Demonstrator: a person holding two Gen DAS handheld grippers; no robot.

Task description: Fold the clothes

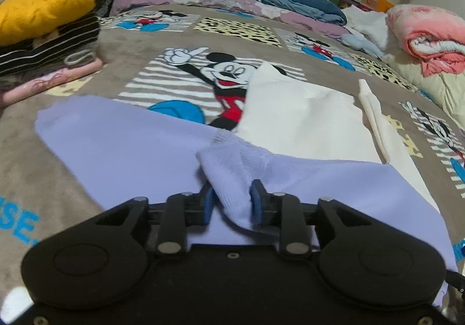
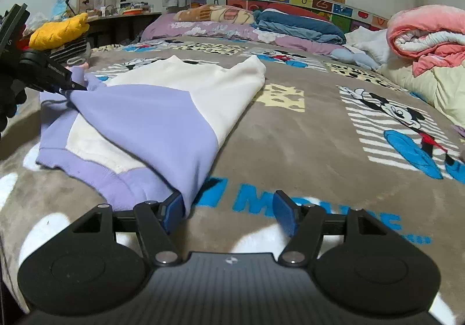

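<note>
Left wrist: left tool (image 1: 231,200) apparently pinching sweatshirt (image 1: 122,133) cuff, right tool (image 2: 229,213) wide beside hem.

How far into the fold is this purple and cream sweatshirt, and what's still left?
Done: a stack of folded clothes sits at the far left of the bed. In hand: the purple and cream sweatshirt is partly folded over itself; the left gripper pinches its ribbed purple edge, while the right gripper is open, with one finger touching the fabric corner. Left: finishing the fold, flattening, and probably stacking it.
</note>
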